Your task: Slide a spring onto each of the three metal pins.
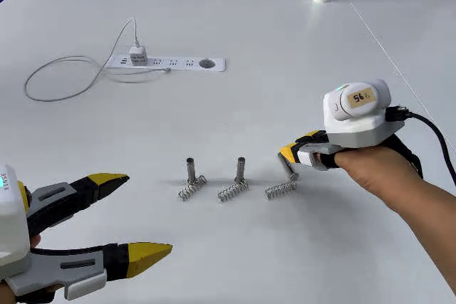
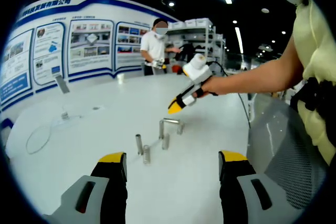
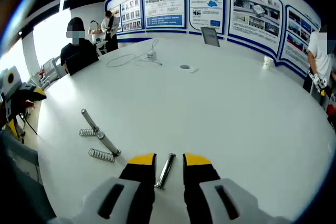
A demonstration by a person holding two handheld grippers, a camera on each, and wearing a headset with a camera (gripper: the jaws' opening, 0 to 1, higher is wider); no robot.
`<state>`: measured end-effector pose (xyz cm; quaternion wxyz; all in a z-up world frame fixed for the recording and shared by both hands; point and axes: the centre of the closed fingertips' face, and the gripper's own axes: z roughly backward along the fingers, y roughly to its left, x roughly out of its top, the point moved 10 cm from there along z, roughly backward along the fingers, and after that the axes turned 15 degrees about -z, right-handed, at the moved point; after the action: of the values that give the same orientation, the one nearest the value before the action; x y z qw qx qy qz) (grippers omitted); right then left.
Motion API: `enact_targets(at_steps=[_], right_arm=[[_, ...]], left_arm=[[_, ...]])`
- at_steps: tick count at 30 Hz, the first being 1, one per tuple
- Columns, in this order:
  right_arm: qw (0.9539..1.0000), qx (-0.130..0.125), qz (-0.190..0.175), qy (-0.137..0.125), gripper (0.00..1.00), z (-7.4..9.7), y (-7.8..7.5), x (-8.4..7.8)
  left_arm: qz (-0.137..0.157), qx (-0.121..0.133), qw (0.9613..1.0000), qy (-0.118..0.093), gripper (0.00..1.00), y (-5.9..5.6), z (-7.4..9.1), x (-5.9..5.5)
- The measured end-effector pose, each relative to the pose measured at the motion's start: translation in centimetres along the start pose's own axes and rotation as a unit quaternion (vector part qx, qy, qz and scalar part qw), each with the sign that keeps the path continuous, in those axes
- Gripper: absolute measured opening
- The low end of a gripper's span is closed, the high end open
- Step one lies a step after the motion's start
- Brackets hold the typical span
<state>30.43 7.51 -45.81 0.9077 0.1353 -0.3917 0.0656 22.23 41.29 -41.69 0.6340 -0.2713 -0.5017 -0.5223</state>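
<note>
The centre pin (image 1: 241,168) stands upright on the white table (image 1: 299,62), its long axis vertical. The left pin (image 1: 191,169) stands the same way just beside it. To the centre pin's right, the third pin (image 1: 288,166) leans, its top meeting the tip of the right gripper (image 1: 288,152).

Three springs lie flat, each slanting up to the right. The centre spring (image 1: 233,190) is at the centre pin's foot, with the left spring (image 1: 191,189) and the right spring (image 1: 280,190) on either side of it.

In the right gripper view the jaws stand a narrow gap apart with the third pin (image 3: 164,170) between them (whether they pinch it I cannot tell). The left gripper (image 1: 135,215), nearer the person and well left of the centre pin, gapes wide and is empty.

A tan label (image 1: 360,95) on the right gripper begins "56"; the rest is too small to read.
</note>
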Motion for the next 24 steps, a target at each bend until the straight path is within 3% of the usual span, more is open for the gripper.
enact_targets(at_steps=[14,24], right_arm=[[0.9978,-0.034,-0.027,0.049,0.17,-2.8,-0.4,-0.4],[0.9969,-0.034,-0.044,0.055,0.14,-3.5,-0.6,-0.6]], left_arm=[[0.005,0.0,1.0,0.002,0.72,0.1,0.1,-0.3],[0.009,-0.002,0.9999,0.006,0.71,0.1,0.1,-0.7]])
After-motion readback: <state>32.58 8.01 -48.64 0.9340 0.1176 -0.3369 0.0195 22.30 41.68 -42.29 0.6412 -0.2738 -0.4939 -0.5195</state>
